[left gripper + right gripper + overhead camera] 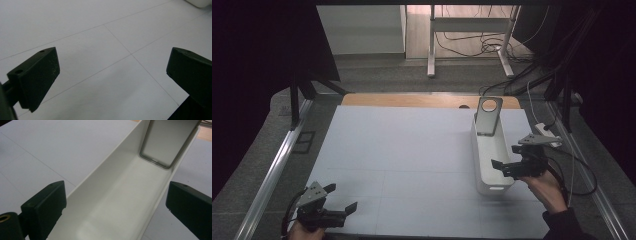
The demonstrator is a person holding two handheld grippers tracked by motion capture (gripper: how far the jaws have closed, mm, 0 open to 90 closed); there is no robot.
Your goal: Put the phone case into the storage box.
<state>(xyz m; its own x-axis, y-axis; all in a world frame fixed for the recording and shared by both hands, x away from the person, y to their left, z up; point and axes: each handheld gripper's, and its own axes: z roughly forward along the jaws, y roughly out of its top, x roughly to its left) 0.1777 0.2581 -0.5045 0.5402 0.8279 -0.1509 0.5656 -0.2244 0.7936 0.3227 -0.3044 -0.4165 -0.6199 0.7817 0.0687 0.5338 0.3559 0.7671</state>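
Your right gripper (pixel 507 165) hangs over the white bin (pixel 490 150), jaws wide, nothing held — your left gripper (pixel 343 198) is open too.

A long, narrow white bin (pixel 490 161) stands on the white table top near its right side, running lengthwise away from the person, open side up. A flat grey plate (pixel 487 116) with rounded corners and a round hole near its top leans upright against the bin's far end, rising above the rim.
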